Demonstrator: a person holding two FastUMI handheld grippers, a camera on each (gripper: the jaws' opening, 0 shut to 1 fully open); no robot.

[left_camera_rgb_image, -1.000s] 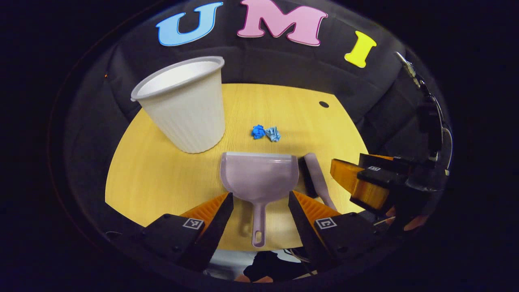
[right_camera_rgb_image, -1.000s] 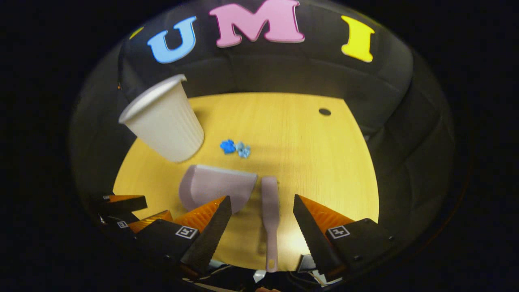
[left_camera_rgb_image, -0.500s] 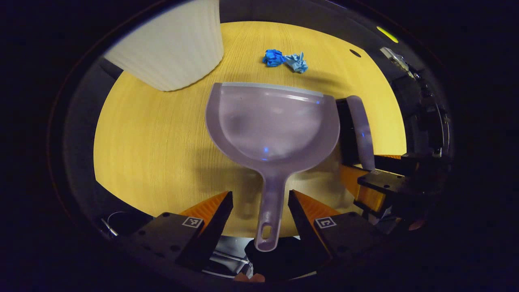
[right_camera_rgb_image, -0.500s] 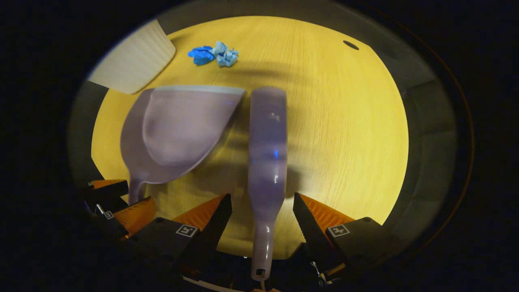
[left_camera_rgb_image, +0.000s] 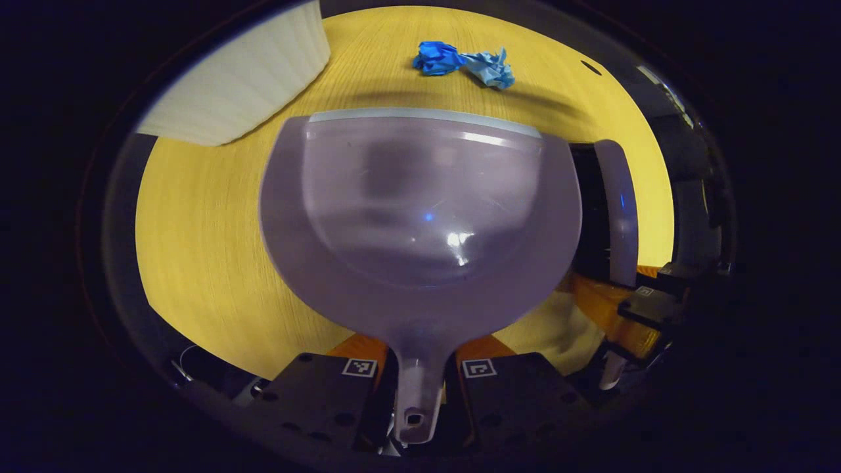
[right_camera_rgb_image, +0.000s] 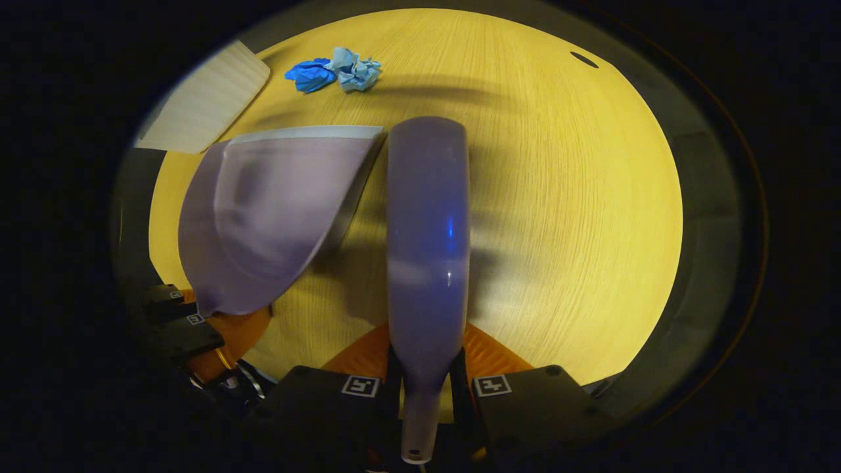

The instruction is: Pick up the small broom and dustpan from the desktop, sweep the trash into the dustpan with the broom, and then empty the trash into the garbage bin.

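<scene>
Left gripper view, left to right, all placed off the dustpan [left_camera_rgb_image: 420, 217]: white ribbed garbage bin [left_camera_rgb_image: 243, 85] up past the pan's far-left corner, standing on the yellow desktop [left_camera_rgb_image: 197, 249]. Then the lilac pan itself, scoop mouth pointing away, pale front lip nearest the trash. Two blue crumpled paper wads [left_camera_rgb_image: 463, 60] lying just beyond that lip, a bit right of its middle, apart from it. Left gripper [left_camera_rgb_image: 420, 394] clamped on the pan's handle, both fingers pressed against the stem right where it leaves the scoop. Further right, hard against the pan's right edge, the small broom [left_camera_rgb_image: 617, 203], dark bristle side facing the pan. Lower right of the pan, part of the other gripper down by the broom's handle.

Right gripper view, same order: bin corner [right_camera_rgb_image: 200, 105] up beyond the pan's far-left, pan [right_camera_rgb_image: 269, 210] sitting left of centre, wads [right_camera_rgb_image: 335, 69] past its front lip and clear of it. Left gripper's body [right_camera_rgb_image: 190, 328] tucked under the pan's near end. Broom [right_camera_rgb_image: 427, 249] lying alongside the pan's right edge, long back facing up, head pointing away toward the trash. Right gripper [right_camera_rgb_image: 426, 387] squeezed shut on the broom's narrow handle, both fingers tight on either side, handle tip poking back out between them
</scene>
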